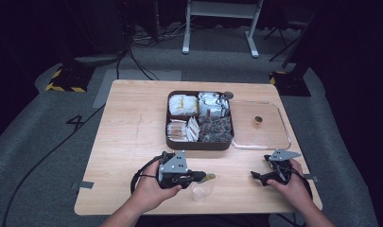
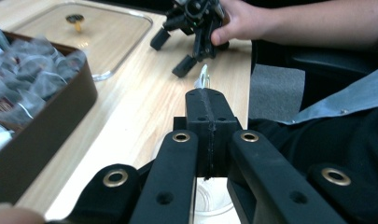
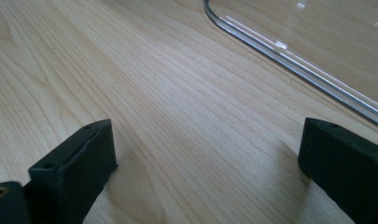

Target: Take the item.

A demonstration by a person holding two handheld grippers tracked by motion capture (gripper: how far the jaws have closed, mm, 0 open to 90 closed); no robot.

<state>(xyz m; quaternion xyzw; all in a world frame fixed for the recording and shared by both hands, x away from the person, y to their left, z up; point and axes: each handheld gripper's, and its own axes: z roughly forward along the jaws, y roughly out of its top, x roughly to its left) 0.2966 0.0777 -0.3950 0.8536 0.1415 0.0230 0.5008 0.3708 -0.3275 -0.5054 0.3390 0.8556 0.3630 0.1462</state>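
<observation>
Left gripper [image 1: 204, 177] sits low over the near edge of the table [image 1: 132, 142], jaws pressed together, and pinched at their very tips is a small tea bag [image 1: 210, 177]. In the left gripper view that bag [image 2: 203, 80] pokes out just beyond the closed tips, a pale, translucent sliver with a bit of yellowish colour from above. Directly under the jaws stands a clear plastic cup [image 1: 200, 190]; its rim shows beneath the black arms [image 2: 210, 200] in the gripper's own camera. The bag hangs just past the cup's far side, near its rim; whether it touches the cup I cannot tell.

Right gripper [image 1: 259, 177] rests off to the side, well apart from the cup, jaws spread wide with bare wood between them. Just ahead of it lies the clear lid [image 3: 294, 65], its edge curving past the right-hand jaw; its small knob [image 1: 258, 121] stands up in the middle.

Beyond the left gripper sits the brown compartment box [image 1: 172, 142], packed with wrapped sachets.

Hard to make out: most of the tea bag is hidden by the jaws, the cup is nearly invisible against the wood, and its lower part is cut off in the gripper view.
</observation>
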